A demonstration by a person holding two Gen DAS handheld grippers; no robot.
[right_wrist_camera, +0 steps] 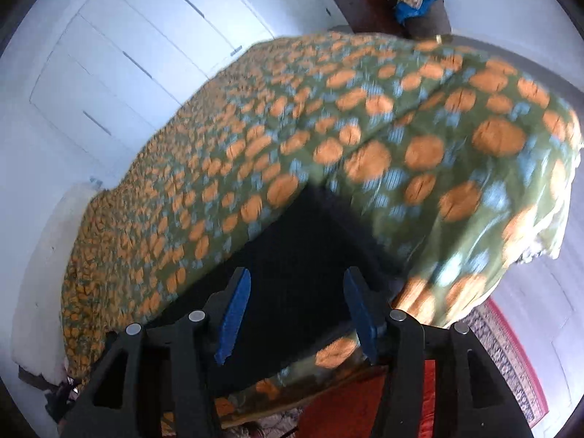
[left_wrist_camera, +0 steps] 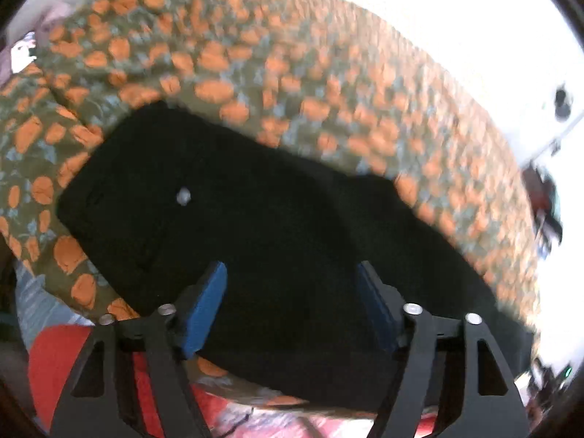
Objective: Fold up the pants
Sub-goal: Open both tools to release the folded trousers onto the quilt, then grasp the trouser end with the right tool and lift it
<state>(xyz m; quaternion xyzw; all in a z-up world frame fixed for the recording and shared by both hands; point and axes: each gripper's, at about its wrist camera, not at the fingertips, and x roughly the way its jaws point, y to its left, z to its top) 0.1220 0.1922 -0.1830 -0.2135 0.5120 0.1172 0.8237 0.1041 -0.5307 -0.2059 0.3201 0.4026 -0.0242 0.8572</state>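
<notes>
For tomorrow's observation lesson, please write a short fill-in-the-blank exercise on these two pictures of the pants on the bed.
1. The pants lying on the bed are ____ in colour.
2. The bedspread is green with blue marks and ____ spots.
3. The left gripper and the right gripper both have their fingers ____, with nothing held between them.
4. The pads on the fingers are ____.

Missing words: black; orange; open; blue
</notes>
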